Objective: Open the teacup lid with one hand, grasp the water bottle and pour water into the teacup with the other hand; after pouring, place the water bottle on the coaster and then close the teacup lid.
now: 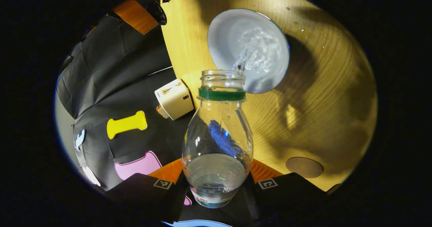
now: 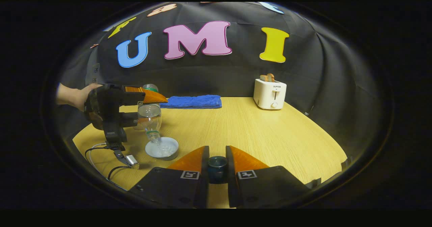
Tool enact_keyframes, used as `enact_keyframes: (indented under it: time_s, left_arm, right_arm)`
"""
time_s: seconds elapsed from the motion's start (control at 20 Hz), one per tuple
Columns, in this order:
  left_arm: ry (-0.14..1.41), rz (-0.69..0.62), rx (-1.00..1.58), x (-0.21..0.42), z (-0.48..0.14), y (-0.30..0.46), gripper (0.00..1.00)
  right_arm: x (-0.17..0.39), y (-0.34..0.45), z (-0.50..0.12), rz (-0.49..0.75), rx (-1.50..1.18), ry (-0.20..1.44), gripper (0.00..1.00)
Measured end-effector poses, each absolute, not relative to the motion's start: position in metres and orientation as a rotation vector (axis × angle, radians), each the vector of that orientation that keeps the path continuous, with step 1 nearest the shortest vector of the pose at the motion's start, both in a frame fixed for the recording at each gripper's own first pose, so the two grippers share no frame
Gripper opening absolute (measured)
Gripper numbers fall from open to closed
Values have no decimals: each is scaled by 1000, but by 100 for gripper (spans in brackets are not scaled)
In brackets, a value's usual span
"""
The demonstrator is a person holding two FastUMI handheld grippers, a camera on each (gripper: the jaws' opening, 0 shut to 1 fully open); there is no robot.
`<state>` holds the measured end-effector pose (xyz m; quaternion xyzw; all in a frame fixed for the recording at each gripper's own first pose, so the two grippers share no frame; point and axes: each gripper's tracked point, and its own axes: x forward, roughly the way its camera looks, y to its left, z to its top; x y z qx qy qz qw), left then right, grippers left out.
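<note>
My left gripper (image 1: 216, 174) is shut on a clear plastic water bottle (image 1: 217, 135) with a green neck ring. The bottle is tipped mouth-down, and water streams from it into the white teacup (image 1: 248, 49) standing open on the table. In the right gripper view a hand holds that left gripper (image 2: 146, 109) and the bottle (image 2: 149, 119) above the cup (image 2: 162, 148). My right gripper (image 2: 217, 169) is shut on a small dark teacup lid (image 2: 217, 166), held off to the cup's right. A round brown coaster (image 1: 304, 167) lies on the table.
On the wooden table (image 2: 256, 132), a white toaster (image 2: 270, 92) with toast stands at the back right. A folded blue towel (image 2: 194, 101) lies by the back wall. A cable with a small plug (image 2: 130, 160) trails near the front left edge.
</note>
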<state>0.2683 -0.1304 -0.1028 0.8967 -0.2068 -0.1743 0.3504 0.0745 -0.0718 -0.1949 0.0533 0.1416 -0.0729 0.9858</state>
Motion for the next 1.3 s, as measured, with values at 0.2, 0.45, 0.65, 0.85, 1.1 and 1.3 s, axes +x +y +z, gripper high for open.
enact_keyframes:
  time_s: [0.2,0.45,0.65,0.85,1.1,1.3]
  left_arm:
    - [-598,-456,2384,264,-93,-144,76]
    - [-651,-454,2442,260,-85,-155,76]
    - [-646,-448,2485,257,-83,-156,77]
    - [-693,-457,2538,253,-82,-166,77]
    - [-708,-464,2581,252,-86,-172,77]
    - [-694,-469,2587,253,-88,-171,77]
  right_arm:
    - [75,-71,-191,-146,109,271,26]
    - [73,-72,-184,-146,114,257,26]
    - [67,-75,-188,-149,121,268,26]
    - [66,-76,-188,-153,133,268,26]
    - [66,-72,-184,-141,128,260,26]
    - [66,-71,-189,-141,134,270,26]
